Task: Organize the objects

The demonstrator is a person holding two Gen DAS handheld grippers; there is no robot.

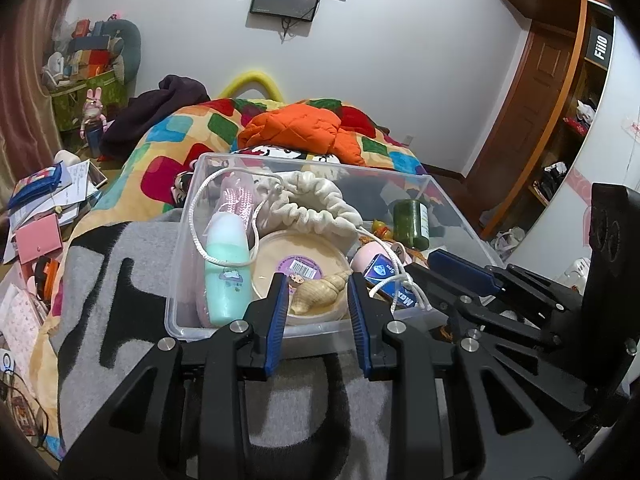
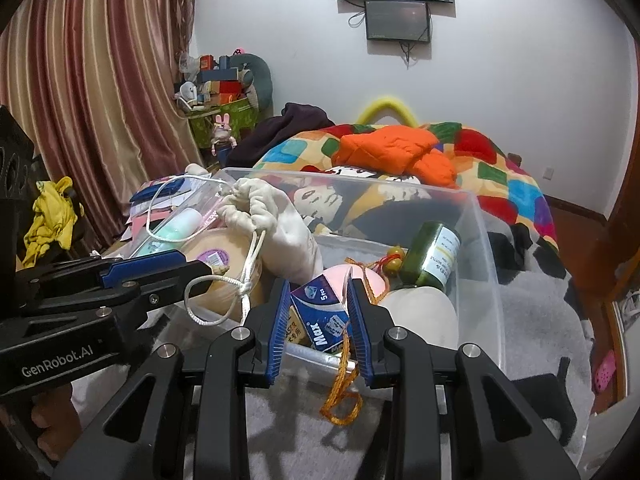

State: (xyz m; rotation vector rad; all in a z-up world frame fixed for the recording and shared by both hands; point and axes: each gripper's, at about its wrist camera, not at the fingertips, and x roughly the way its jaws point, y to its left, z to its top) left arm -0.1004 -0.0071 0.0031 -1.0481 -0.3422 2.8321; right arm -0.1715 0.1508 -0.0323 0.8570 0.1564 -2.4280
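A clear plastic box [image 1: 304, 162] stands on a grey and black blanket. It holds a mint bottle [image 1: 226, 268], a cream drawstring bag [image 1: 316, 204], a round tan tin [image 1: 288, 252], a seashell [image 1: 320, 290], a blue carton [image 2: 320, 320] and a green bottle [image 2: 434, 254]. My left gripper [image 1: 317, 280] hovers over the box's near rim, shut, with the seashell seen beyond its narrow gap. My right gripper [image 2: 318, 284] is shut over the near rim in front of the blue carton. An orange cord [image 2: 340, 400] hangs out over the rim below it. I see nothing pinched in either.
A bed with a patchwork quilt [image 1: 180, 148] and an orange jacket [image 1: 304, 128] lies behind the box. Papers and a pink case [image 1: 38, 240] crowd the left side. A striped curtain [image 2: 100, 100] hangs at the left, and a wooden wardrobe [image 1: 540, 100] stands at the right.
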